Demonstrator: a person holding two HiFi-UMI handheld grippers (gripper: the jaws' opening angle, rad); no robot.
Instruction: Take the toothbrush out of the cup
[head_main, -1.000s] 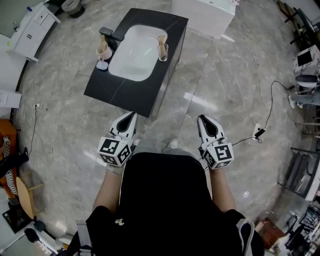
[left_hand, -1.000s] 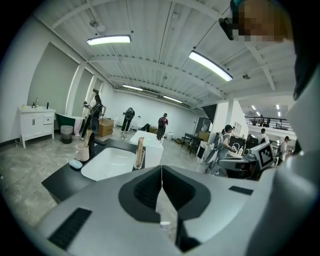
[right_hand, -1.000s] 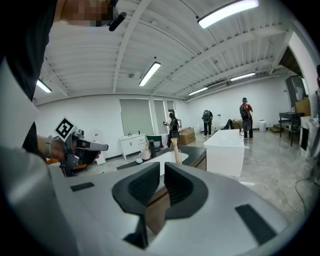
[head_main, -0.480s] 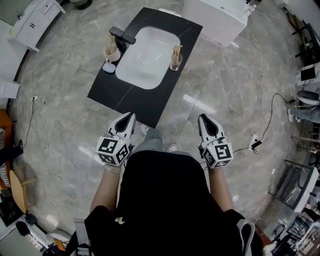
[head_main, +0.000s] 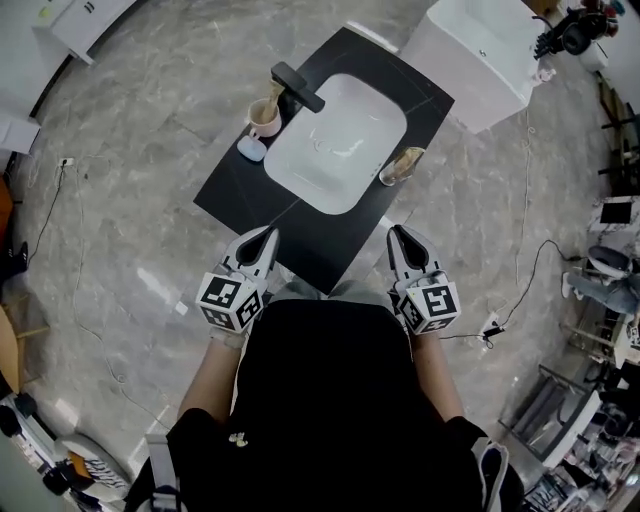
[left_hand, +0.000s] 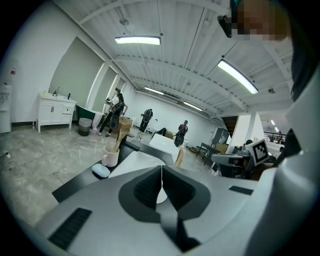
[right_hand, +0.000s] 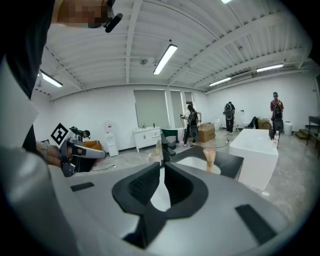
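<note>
Toothbrush: (left_hand: 119, 142) a pale wooden handle leaning in the cream cup (head_main: 264, 121), far left on the dark surface (head_main: 245, 195), just beside the black faucet (head_main: 297, 86); it is not yet touched.
Second vessel: a clear glass (head_main: 402, 166) at the right rim of the white basin (head_main: 335, 145) also holds something tan. It is too small to identify, so reaching for the wrong vessel is possible.
Left tool: (head_main: 268, 234) jaws pressed together, nothing between them, well apart from the cup.
Right tool: (right_hand: 163, 166) jaws all but together with only a sliver of gap, empty.
Risk, closed jaws: a tool arriving like this would likely knock the handle aside instead of taking it, so the jaws must part first.
Risk, tipping: the cup looks light and the handle leans. A sideways pull could drag the cup over, whereas lifting along the handle seems safer, perhaps with the other tool steadying the cup.
Risk, neighbours: the faucet crowds the cup's far side, and a small pale object (head_main: 251, 149) lies just near of it. Either could be bumped.
Edges: the cup stands close to the surface's left edge, so a leftward shove could send it to the floor. The surface's near corner lies between the two tools.
Open room: there is bare surface near of the cup, and open floor to the left. A white cabinet (head_main: 478, 50) stands just beside the far right corner, and a cable (head_main: 520, 285) trails on the floor at right.
</note>
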